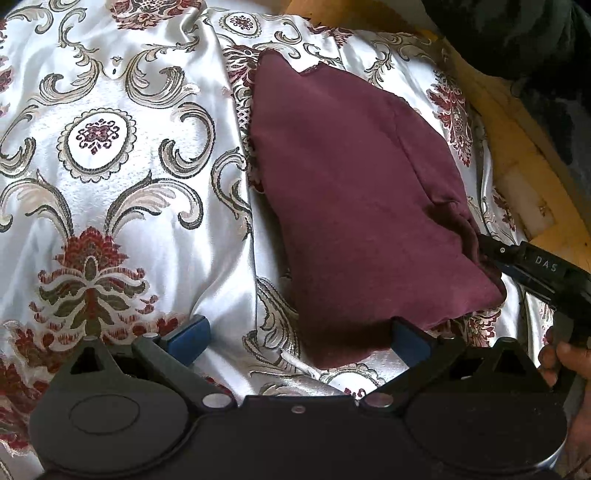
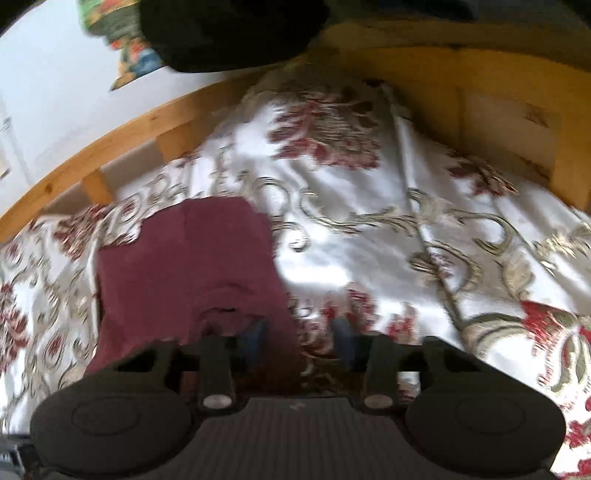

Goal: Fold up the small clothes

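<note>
- A small maroon garment (image 1: 354, 206), already folded into a compact wedge, lies on a shiny white bedspread (image 1: 122, 155) patterned with red flowers and grey-gold scrolls. It sits toward the right side of the bed, close to the wooden frame.
- The garment's far end is narrow and its near end wide and thick, with a seam running along its length and a puckered bunch at the near right corner.
- The left gripper (image 1: 299, 341) hangs over the garment's near edge, its blue-padded fingers (image 1: 190, 334) spread far apart. The right-hand pad touches or overlaps the cloth's near hem; the other one stands over bare bedspread. Nothing is pinched between them.
- The right gripper (image 2: 301, 338) comes in at the garment's bunched corner. From the left wrist view its dark tip meets the puckered cloth there. Its own view is blurred: the jaws stand partly apart, one finger at the cloth's edge, the other over the bedspread. Whether it actually pinches the fabric I cannot tell.
- A hand (image 1: 561, 365) grips the right tool's handle at the right margin.
- Beyond the bedspread runs a pale wooden bed frame (image 2: 110, 140), with a white wall behind it.
- A dark rounded bulk (image 2: 229, 33) looms at the top.
</note>
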`<action>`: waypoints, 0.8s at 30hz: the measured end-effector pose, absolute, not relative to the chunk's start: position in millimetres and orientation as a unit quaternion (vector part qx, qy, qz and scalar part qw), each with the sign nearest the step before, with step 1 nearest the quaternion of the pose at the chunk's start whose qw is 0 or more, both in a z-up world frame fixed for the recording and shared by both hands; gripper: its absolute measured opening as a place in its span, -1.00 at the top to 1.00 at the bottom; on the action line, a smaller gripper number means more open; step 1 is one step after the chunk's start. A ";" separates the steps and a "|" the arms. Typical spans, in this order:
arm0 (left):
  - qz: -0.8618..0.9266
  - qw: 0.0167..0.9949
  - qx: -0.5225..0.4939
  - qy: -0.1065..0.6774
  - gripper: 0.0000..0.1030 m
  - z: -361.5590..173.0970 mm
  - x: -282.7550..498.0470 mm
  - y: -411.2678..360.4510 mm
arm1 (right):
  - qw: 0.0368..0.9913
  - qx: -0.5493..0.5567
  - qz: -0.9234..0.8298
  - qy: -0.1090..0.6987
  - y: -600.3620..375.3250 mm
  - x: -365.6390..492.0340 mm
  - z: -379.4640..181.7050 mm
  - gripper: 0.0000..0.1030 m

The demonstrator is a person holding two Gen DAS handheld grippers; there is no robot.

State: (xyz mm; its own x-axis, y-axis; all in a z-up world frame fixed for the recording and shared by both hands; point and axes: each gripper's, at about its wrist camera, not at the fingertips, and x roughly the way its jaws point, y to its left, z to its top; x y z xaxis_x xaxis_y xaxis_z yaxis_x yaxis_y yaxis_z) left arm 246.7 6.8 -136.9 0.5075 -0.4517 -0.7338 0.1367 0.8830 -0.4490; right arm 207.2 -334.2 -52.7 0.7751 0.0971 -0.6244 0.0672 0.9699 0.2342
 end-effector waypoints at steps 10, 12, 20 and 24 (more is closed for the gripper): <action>-0.171 0.850 -0.176 0.467 -0.99 -137.1 248.0 6.3 | 0.945 -0.057 0.061 0.317 -277.7 194.5 -48.3 0.92; -0.171 0.850 -0.176 0.467 -0.99 -137.3 248.0 6.5 | 0.942 -0.096 0.062 0.314 -267.0 190.9 -48.8 0.93; -0.171 0.849 -0.178 0.467 -0.99 -137.3 247.9 7.8 | 0.937 -0.156 0.084 0.302 -244.5 181.3 -49.9 0.92; -0.164 0.848 -0.179 0.470 -0.99 -136.4 246.2 7.8 | 0.953 -0.066 0.077 0.286 -267.7 184.4 -37.8 0.30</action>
